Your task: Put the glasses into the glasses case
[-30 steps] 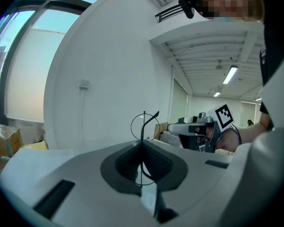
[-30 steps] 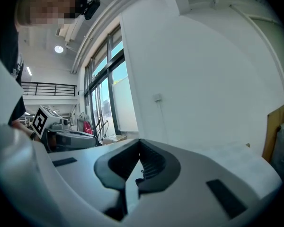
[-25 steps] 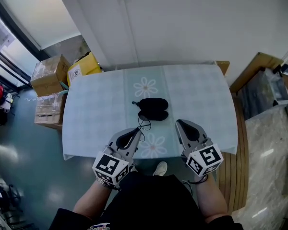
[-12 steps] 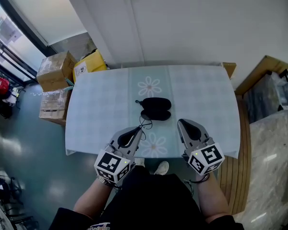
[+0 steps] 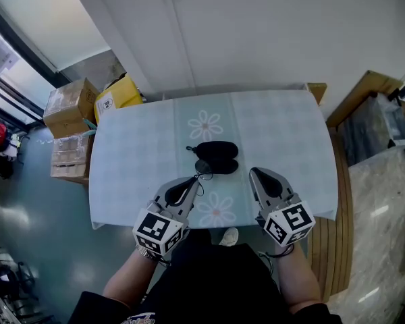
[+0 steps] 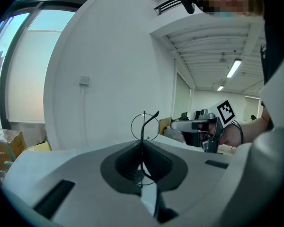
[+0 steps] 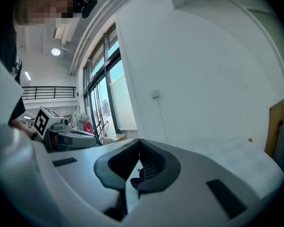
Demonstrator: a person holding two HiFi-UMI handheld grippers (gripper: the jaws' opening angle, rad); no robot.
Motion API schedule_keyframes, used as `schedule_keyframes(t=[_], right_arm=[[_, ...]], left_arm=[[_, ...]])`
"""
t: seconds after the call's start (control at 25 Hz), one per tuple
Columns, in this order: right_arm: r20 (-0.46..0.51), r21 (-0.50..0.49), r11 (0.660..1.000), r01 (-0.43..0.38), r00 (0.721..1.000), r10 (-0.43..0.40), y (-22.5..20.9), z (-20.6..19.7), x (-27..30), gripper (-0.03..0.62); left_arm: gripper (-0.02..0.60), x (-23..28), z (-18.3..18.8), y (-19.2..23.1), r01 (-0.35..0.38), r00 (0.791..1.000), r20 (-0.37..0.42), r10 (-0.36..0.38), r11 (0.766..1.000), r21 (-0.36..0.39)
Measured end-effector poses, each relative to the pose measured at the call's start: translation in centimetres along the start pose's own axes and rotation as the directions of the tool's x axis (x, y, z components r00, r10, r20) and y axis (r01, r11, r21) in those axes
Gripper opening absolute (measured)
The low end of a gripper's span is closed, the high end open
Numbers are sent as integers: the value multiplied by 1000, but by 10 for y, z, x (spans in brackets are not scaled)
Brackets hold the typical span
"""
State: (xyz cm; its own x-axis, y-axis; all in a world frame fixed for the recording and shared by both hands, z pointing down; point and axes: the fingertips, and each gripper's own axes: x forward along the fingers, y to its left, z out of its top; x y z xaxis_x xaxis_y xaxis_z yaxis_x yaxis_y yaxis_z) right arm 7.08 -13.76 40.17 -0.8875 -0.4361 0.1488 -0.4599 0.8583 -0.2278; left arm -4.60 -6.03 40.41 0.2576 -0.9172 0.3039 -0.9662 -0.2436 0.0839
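Little has moved since a moment ago: your left gripper point(image 5: 190, 183) still hangs just on your side of the glasses case point(image 5: 217, 157), and your right gripper point(image 5: 258, 176) stays off to the right of the case, nearer to you and apart from it. The black case lies shut on the pale checked table point(image 5: 283, 133), between the two flower prints, and has not shifted. In the left gripper view, your left gripper's point(image 6: 142, 144) jaws are pressed together on the thin wire frame of the glasses point(image 6: 143, 126). The frame runs upright through the seam between them, and one round lens rim stands up above the jaw tips. From the head view, the glasses point(image 5: 202, 168) reach from those jaw tips toward the case, and the lens end sits right at the case's near left edge. You cannot tell from here whether it touches the case. In the right gripper view, your right gripper's point(image 7: 138, 144) jaws are closed on each other with nothing between them. Left of the case, beyond the table's edge, cardboard boxes point(image 5: 69, 106) stand on the floor.
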Motion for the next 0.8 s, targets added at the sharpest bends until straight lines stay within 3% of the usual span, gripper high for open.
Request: schedule_keyframes(t=[0.44,0.8], right_arm=[[-19,42,995,87,996,-86,-20,-8,26,23],[-57,90,983,160,986,-155,-37,-28,37,23]], left_arm=[[29,41,-5,32,90,994,-62,-87,995,46],[29,79,-28,49,171,976,-148,-161,983,61]])
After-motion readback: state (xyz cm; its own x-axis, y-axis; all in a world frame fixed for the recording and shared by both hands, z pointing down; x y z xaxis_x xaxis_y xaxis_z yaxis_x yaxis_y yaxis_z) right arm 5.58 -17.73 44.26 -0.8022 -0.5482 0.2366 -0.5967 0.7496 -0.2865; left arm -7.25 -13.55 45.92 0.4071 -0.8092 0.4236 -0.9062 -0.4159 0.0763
